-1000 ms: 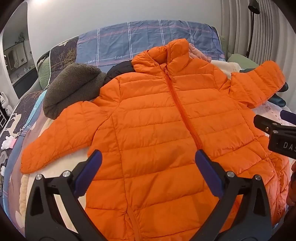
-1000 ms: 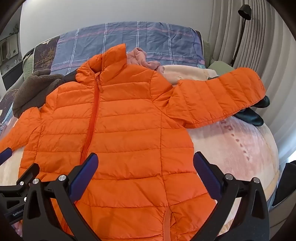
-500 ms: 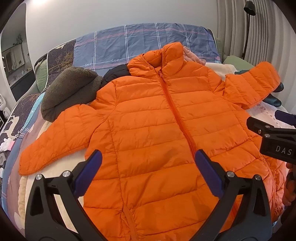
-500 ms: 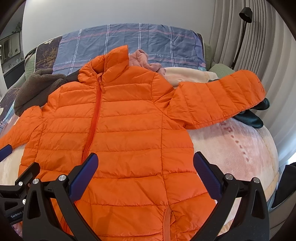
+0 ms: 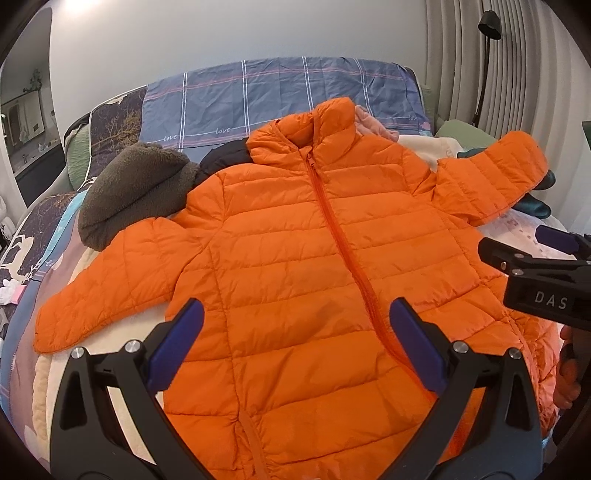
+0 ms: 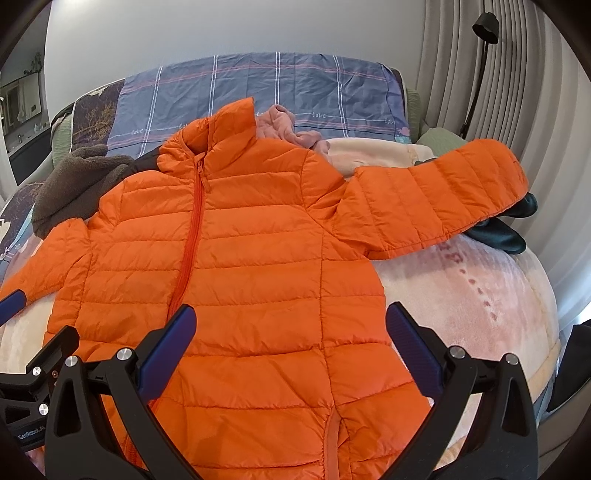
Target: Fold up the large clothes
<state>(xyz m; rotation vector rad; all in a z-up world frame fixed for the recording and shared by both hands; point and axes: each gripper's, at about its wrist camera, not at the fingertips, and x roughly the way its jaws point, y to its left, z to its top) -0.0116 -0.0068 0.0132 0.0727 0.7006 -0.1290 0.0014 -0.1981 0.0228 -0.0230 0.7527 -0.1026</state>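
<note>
An orange quilted puffer jacket (image 5: 295, 266) lies front up and zipped on the bed, collar at the far end, both sleeves spread out; it also shows in the right wrist view (image 6: 251, 266). My left gripper (image 5: 295, 343) is open and empty above the jacket's lower front, left of the zip's lower end. My right gripper (image 6: 290, 347) is open and empty above the jacket's lower right panel. The right gripper's fingers (image 5: 517, 258) show at the right edge of the left wrist view.
A brown fleece garment (image 5: 136, 192) lies beside the jacket's left shoulder. A pink garment (image 6: 288, 125) lies behind the collar. A dark green item (image 6: 506, 229) lies under the right sleeve's cuff. A checked blue pillow (image 5: 280, 99) stands at the bed's head. A floor lamp (image 6: 484, 26) stands by the curtain.
Both grippers have drawn back and up a little from the jacket, so it sits lower and further left in view. The jacket has not moved. Both stay open.
</note>
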